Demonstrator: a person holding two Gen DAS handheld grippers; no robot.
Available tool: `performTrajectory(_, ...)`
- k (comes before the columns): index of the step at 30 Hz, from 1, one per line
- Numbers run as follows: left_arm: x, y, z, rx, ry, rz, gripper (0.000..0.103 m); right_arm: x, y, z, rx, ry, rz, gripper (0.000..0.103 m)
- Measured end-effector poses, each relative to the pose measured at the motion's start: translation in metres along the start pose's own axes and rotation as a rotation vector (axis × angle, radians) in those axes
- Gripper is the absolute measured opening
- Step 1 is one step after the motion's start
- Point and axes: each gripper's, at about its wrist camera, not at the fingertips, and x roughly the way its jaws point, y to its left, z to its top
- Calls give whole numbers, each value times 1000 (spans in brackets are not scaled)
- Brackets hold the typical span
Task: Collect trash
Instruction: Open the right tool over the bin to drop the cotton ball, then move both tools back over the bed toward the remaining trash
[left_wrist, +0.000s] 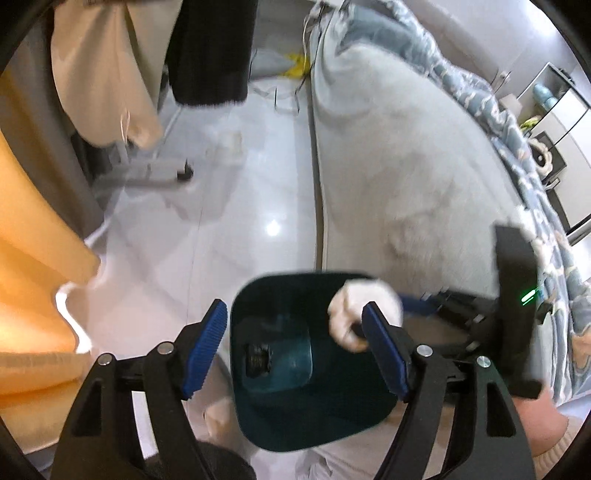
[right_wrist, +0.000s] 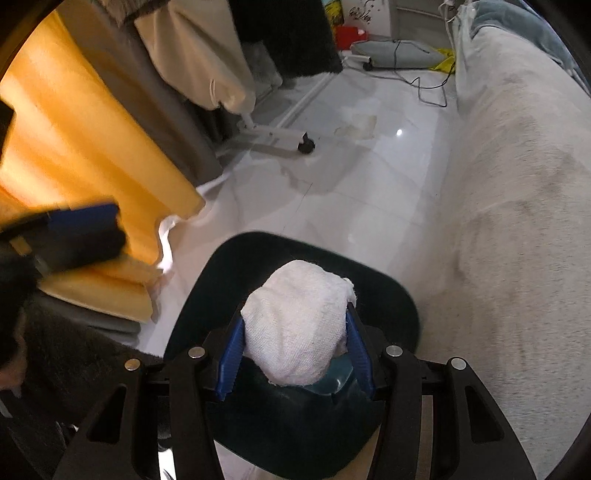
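Wad (right_wrist: 299, 321) of white tissue pinched between right gripper (right_wrist: 295, 354) pads, above open mouth of dark bin (right_wrist: 207, 295) | left gripper (left_wrist: 295, 350) spread wide, nothing between pads, over same bin | bin on white floor (right_wrist: 362, 192) beside grey bed (right_wrist: 517, 221), orange curtain (right_wrist: 74, 147) left

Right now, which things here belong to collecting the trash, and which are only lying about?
For the job:
- white paper wad, held in the right claw
- dark bin under it
- left claw, open

Lying about:
- yellow curtain
- grey bed cover
- black cable
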Motion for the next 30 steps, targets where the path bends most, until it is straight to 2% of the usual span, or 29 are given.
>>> performTrajectory(5, -16, -4, 9, 11, -80, -24, 71, 8, 5, -2, -36, 37, -41, 54)
performTrajectory(11, -42, -18, 15, 59, -192, -19, 68, 12, 6, -5, -43, 59, -41, 59)
performTrajectory(13, -50, -22, 17, 74, -232, -16, 68, 10, 8, -7, -54, 59, -41, 69)
performTrajectory(15, -58, -29, 19, 92, -268, -10, 68, 8, 10, -8, -62, 53, -41, 72)
performTrajectory(18, -68, -38, 19, 120, -310, -4, 68, -3, 15, -8, -86, 27, -29, 73)
performTrajectory(22, -81, -52, 21, 138, -371, -17, 68, -22, 18, -9, -103, -27, -29, 81)
performTrajectory(26, -95, -69, 21, 138, -441, -52, 68, -44, 10, -15, -87, -75, -43, 82)
performTrajectory(30, -97, -88, 22, 154, -463, -65, 68, -69, -3, -19, -74, -139, -60, 83)
